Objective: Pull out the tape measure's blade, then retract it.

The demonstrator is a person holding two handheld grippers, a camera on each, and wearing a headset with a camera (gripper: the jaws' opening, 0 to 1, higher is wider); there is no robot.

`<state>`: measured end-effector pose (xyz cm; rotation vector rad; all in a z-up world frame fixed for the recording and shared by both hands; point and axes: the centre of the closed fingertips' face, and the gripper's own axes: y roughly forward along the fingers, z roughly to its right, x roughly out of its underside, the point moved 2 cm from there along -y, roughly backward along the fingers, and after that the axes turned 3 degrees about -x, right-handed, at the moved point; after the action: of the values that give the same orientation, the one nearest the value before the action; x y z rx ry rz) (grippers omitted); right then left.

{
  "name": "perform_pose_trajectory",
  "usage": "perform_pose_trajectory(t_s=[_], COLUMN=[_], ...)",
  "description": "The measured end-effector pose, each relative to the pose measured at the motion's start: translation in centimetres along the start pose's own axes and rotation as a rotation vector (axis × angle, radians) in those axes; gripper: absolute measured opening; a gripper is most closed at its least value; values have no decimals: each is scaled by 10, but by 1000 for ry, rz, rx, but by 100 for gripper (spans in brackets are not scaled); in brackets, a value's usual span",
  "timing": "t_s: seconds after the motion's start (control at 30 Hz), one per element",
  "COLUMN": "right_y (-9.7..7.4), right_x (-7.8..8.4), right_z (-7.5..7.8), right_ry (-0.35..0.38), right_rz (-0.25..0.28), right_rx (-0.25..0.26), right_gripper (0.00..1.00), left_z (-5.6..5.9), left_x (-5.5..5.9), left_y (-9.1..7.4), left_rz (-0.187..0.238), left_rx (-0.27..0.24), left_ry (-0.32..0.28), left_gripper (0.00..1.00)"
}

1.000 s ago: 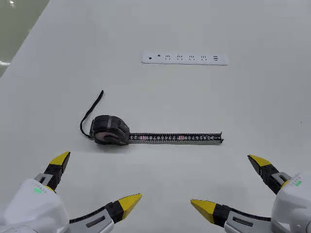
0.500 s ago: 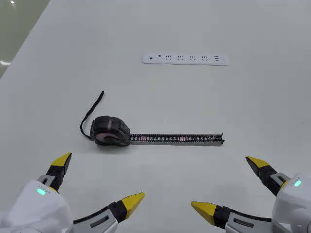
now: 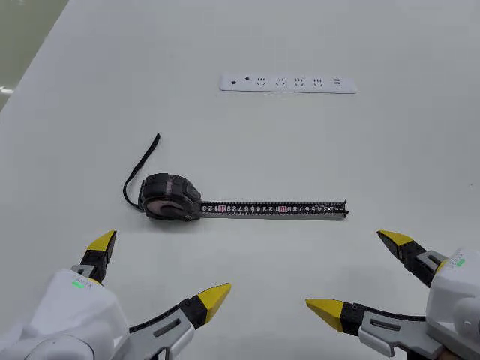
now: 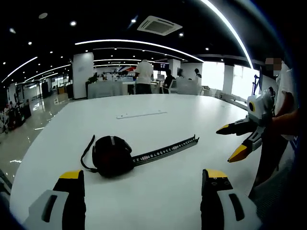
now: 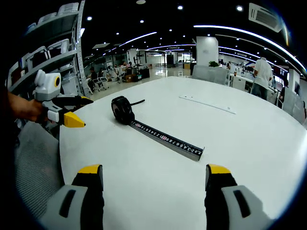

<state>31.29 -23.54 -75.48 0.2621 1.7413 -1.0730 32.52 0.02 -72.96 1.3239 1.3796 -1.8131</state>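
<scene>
A black tape measure [image 3: 169, 198] lies on the white table [image 3: 300, 150], with a black wrist strap [image 3: 141, 166] trailing off its left side. Its blade [image 3: 274, 209] is drawn out to the right and lies flat, ending at a hook [image 3: 345, 208]. The same case [image 4: 111, 154] and blade [image 5: 165, 140] appear in both gripper views. My left gripper [image 3: 159, 273] hovers open at the near left, short of the case. My right gripper [image 3: 358, 274] stands open at the near right, below the blade's end. Nothing is between either pair of jaws.
A white power strip [image 3: 287, 82] lies flat at the far side of the table. The table's left edge [image 3: 34, 67] runs beside a greenish floor. Office desks and people stand far behind in the gripper views.
The tape measure and blade have not moved. Both grippers have shifted only slightly and stay open.
</scene>
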Motion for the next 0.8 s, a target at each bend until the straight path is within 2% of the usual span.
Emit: perform_pose_trajectory(t_s=[0.23,0.47,0.63,0.8], right_y=[6,11,16,21], right_x=[0,0,4,6], right_z=[12,25,34,44], right_ry=[-43,-102,-146,-164], right_rz=[7,8,-20,-23], right_rx=[-39,-80,-113,-137], right_gripper=[86,82,79,74], left_z=[-9,-18,-20,-23], left_x=[-2,-3,-4,-6], left_y=[8,17,26,37], left_rz=[4,0,-1,1], left_rx=[-41,-87,-89,-101], left_ry=[-20,-13,-22,-22], left_gripper=[99,98,97,97])
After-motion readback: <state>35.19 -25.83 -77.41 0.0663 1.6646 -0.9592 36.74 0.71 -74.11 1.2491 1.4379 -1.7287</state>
